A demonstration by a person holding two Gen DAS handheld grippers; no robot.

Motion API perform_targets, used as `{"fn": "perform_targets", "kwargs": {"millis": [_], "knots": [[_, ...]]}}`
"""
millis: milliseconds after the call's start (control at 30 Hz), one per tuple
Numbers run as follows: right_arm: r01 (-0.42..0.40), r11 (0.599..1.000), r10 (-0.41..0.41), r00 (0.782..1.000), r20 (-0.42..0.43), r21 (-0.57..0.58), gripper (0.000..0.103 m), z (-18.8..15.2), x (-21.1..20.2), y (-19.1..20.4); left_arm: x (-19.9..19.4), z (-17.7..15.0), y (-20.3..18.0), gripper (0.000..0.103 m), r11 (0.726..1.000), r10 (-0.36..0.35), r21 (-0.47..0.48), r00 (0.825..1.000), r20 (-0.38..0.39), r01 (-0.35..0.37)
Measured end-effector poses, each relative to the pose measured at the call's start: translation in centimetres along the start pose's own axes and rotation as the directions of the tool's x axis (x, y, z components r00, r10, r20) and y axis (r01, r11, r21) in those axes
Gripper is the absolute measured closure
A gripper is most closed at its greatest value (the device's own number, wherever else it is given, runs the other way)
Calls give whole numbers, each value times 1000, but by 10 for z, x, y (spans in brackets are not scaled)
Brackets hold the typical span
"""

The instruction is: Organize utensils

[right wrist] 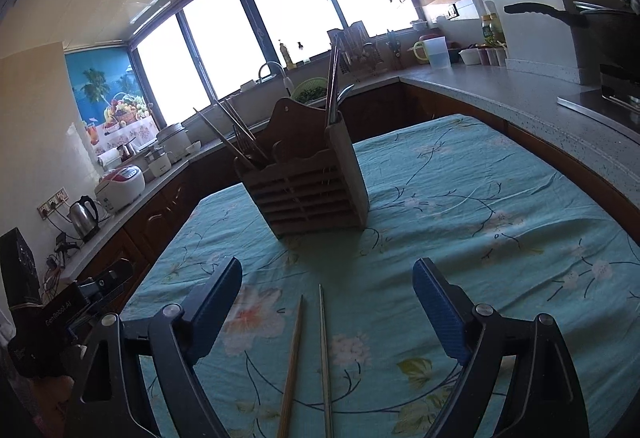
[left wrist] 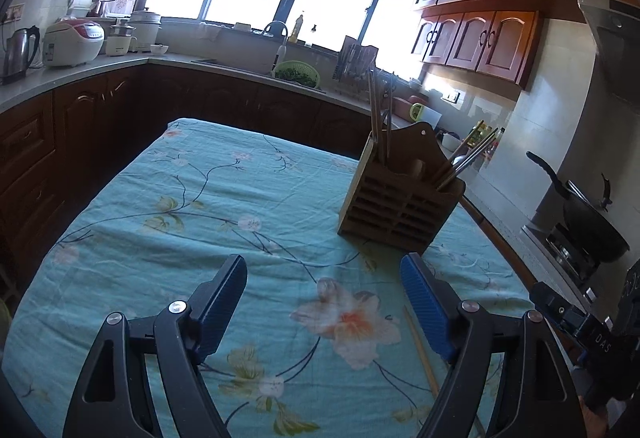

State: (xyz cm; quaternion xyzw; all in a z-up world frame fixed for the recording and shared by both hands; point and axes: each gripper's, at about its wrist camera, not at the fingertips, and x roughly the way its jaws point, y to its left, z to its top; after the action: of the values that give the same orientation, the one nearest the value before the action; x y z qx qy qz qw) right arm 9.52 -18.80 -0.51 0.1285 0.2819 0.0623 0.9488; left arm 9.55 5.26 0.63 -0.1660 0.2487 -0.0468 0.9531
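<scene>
Both your grippers hover over the tablecloth [right wrist: 480,197], fingers spread wide, holding nothing.

Holder [right wrist: 308,181] stands upright mid-table, chopsticks in its left and right compartments. Your right gripper [right wrist: 327,272] has a wooden chopstick [right wrist: 292,362] and a metal chopstick [right wrist: 325,358] lying side by side, apart, on the cloth between its fingers. Your left gripper [left wrist: 323,268] has one wooden chopstick beside its right finger [left wrist: 426,304].

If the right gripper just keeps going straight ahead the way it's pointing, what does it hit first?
Most likely the wooden utensil holder, standing straight ahead of the open right gripper on the tablecloth. The wooden chopstick and metal chopstick lie lower, between the fingers; depth is unclear.
</scene>
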Motion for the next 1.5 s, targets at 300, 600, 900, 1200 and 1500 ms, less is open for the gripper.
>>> {"fn": "perform_targets", "kwargs": {"millis": [300, 600, 900, 1200, 1500], "knots": [[6, 999, -5, 1000, 12, -43, 12, -15, -24, 5, -34, -17, 3, 24, 1000, 8, 20, 1000, 3, -8], [88, 978, -37, 965, 259, -189, 0, -16, -82, 27, -94, -29, -18, 1, 987, 40, 143, 980, 196, -69], [148, 960, -73, 952, 297, -238, 0, -49, -97, 23, -113, -75, -34, 1, 965, 74, 232, 975, 210, -124], [158, 962, -98, 961, 259, -222, 0, -59, -94, 11, -116, -79, -42, 1, 954, 119, 252, 978, 172, -161], [166, 961, -114, 966, 232, -222, 0, -66, -90, 5, -114, -74, -47, 1, 947, 143, 261, 974, 177, -187]]}}
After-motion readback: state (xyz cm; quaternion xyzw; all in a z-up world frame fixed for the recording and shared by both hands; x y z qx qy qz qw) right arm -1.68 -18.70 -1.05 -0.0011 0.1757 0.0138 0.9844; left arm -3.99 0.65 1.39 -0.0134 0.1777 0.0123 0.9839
